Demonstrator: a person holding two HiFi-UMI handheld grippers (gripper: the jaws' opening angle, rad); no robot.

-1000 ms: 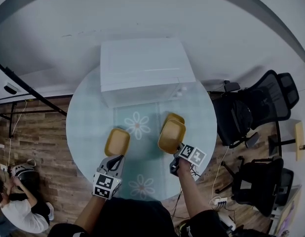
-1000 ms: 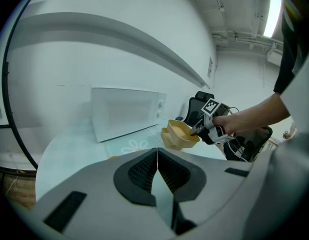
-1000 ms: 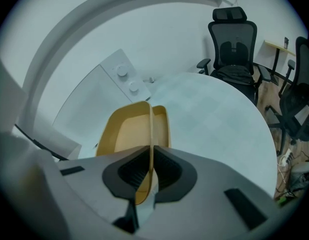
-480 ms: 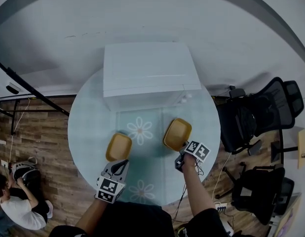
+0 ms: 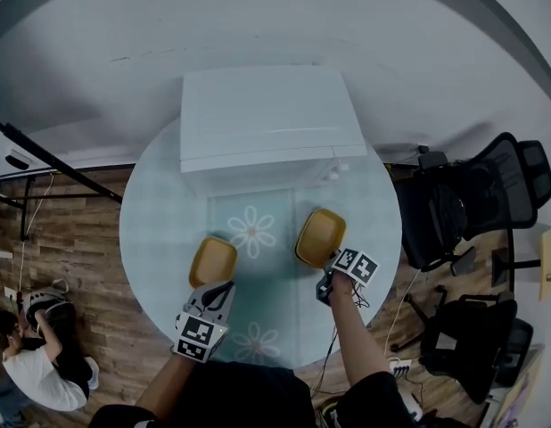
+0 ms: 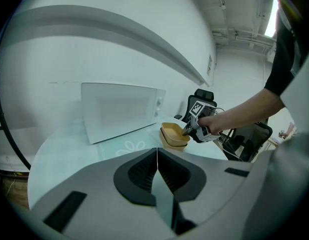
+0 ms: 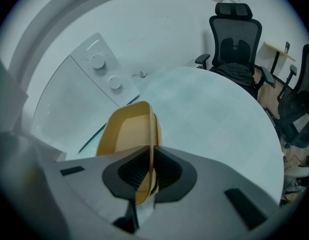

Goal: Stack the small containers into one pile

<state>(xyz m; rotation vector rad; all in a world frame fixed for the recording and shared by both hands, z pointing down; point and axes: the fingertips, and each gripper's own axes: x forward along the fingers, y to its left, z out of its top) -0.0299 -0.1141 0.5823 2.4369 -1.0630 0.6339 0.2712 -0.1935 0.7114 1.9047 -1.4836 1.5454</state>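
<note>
On round table (image 5: 160, 230), right gripper (image 5: 330, 260), clamped on yellow container (image 5: 320, 236) rim, has lowered it into second container (image 6: 173, 144); pair now nested. Left gripper (image 5: 222, 288), jaws together, empty, waits just beside third container (image 5: 213, 261), not yet stacked.

An office: 2 black mesh swivel chairs (image 5: 463, 205) stand on a wood-plank floor (image 5: 66, 239) beside a round glass worktop (image 5: 160, 230) bearing a white microwave (image 5: 267, 119), against plain white walls (image 5: 258, 16).
</note>
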